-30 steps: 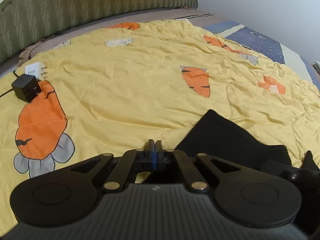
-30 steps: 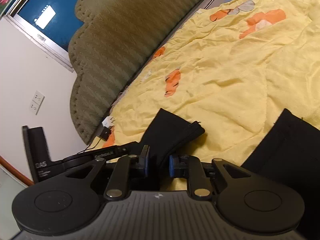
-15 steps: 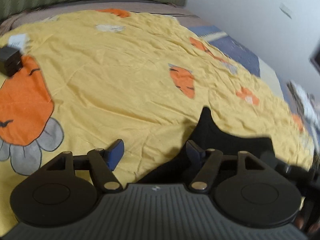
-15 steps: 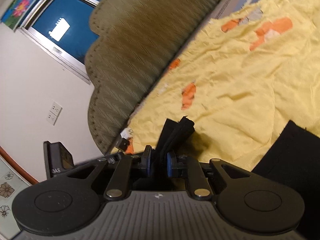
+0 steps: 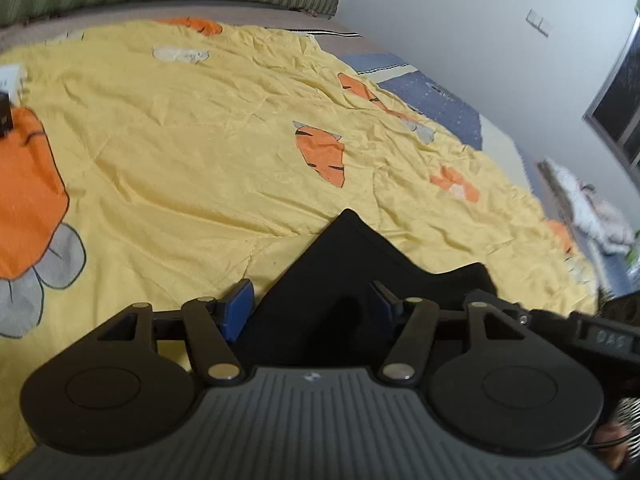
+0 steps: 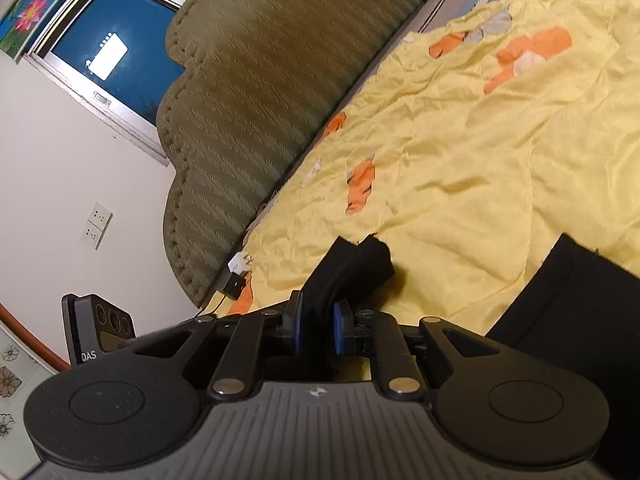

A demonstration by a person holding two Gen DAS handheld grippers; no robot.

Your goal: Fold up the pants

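Two grippers angle down over a bed: the left gripper [image 5: 314,308] has just been opening, its fingers [image 5: 239,307] released astride a corner of the black pants [image 5: 352,264]. The right gripper [image 6: 318,326] is clenched on a bunched fold of the pants [image 6: 352,264], lifted off the yellow quilt [image 6: 480,168], with a black charger [image 6: 234,286] lying near the headboard [image 6: 256,92].

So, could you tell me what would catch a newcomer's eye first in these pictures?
The bright yellow quilt with its orange carrot prints covers the whole bed. On it, near the cameras, lie the black pants: the right gripper pinches a fold of them, while the left gripper hangs open above the cloth. Behind the bed stands an olive headboard.
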